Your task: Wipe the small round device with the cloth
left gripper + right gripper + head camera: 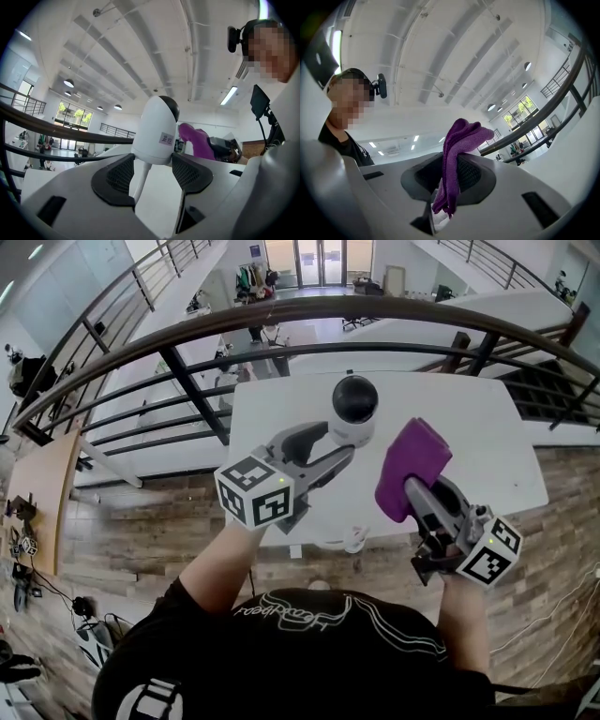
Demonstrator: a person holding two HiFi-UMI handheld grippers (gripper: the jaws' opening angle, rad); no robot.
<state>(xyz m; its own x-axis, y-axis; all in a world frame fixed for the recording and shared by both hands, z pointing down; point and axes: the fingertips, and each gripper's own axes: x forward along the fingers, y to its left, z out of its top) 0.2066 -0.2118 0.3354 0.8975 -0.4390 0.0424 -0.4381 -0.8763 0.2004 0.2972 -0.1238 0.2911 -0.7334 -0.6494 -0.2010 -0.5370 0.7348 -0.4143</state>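
Device (157, 129), small two-character label (167, 138), purple cloth (457, 154)

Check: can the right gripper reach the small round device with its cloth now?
Probably yes: cloth and device, held in the left gripper, sit side by side with nothing between.

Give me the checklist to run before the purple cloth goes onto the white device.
1. Grip of the left gripper on the small round device: ok, both pads sit against its lower body.
2. Hold of the right gripper on the cloth: ok, it is pinched between the jaws with its folded end sticking out.
3. Contact between cloth and device: not ok, the head view shows a gap between them.
4. Way from cloth to device free: ok, nothing lies between them.
5. Device lifted clear of the table: cannot tell.
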